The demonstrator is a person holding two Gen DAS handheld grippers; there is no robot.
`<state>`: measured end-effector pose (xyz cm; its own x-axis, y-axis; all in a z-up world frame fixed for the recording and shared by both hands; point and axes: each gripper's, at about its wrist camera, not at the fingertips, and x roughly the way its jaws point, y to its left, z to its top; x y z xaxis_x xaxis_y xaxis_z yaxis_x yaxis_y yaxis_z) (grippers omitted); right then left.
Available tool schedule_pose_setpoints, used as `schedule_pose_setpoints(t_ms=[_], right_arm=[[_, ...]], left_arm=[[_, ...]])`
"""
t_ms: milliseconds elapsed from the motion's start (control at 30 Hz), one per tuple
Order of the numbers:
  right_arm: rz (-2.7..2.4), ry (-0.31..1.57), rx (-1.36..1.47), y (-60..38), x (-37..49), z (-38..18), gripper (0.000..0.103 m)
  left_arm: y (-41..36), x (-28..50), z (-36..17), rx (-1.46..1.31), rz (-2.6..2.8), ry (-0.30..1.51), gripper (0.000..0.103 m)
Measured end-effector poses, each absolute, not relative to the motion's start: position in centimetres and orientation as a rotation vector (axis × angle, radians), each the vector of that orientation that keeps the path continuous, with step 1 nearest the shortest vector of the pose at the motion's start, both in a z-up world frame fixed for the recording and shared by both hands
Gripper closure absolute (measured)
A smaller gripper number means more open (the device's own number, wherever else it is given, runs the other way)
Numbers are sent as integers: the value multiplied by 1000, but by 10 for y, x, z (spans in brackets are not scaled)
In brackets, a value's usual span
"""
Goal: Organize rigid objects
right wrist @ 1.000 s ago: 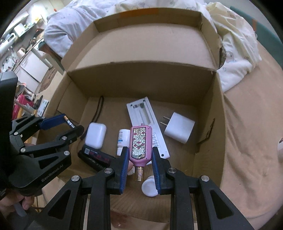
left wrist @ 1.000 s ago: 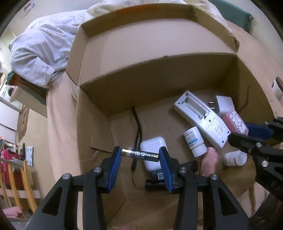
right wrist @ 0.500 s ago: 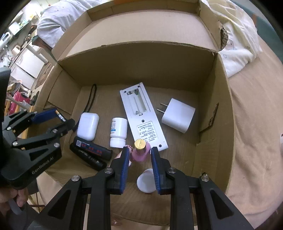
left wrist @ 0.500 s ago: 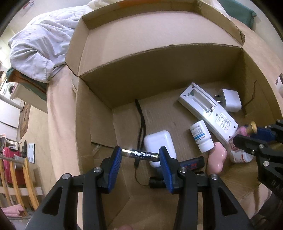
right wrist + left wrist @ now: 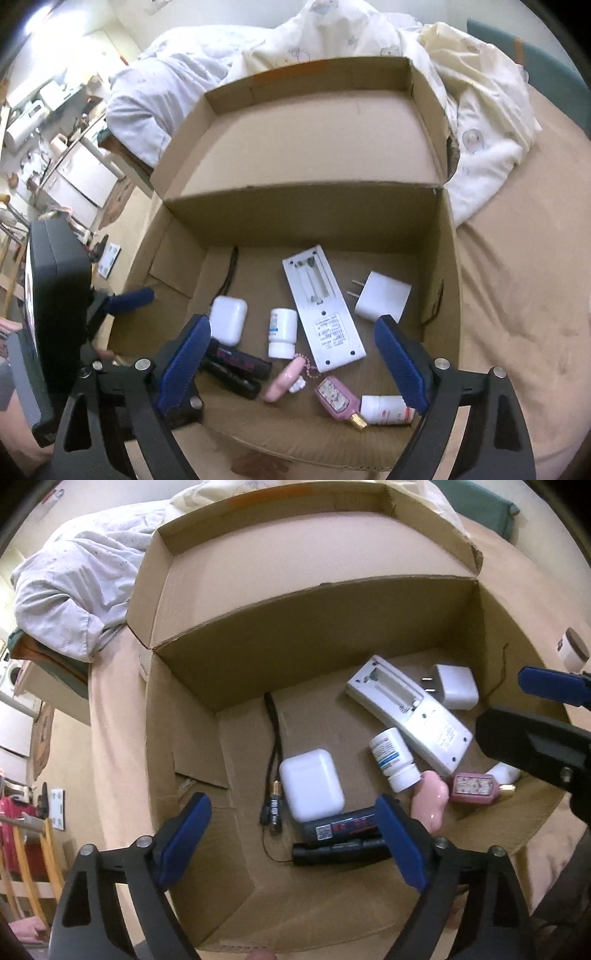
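1. Left gripper (image 5: 293, 836): jaws just sprung apart, empty, above AA battery (image 5: 275, 806) lying beside earbud case (image 5: 312, 784) in cardboard box (image 5: 184, 738).
2. Right gripper (image 5: 293, 360): jaws just spread, empty; pink perfume bottle (image 5: 338, 400) on box floor.

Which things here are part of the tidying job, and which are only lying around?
Job: cardboard box; inside it battery, pink perfume bottle, remote, charger plug, earbud case, pill bottle.
Lying about: bedding, jar outside the box.
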<state>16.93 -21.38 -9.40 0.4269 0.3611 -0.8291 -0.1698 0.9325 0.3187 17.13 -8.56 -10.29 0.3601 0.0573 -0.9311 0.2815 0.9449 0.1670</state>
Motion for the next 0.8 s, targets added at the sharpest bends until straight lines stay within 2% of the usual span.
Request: schedule_pose_setpoints(t_ms=[533,800], right_arm=[[345,1079,181,-213,168,-92,7],[348,1059,193,-221,166,-81,7]], left_arm=[[-79,169,-95,263,-149,1182,14],[-64,167,-62,188,-168,1141,14]])
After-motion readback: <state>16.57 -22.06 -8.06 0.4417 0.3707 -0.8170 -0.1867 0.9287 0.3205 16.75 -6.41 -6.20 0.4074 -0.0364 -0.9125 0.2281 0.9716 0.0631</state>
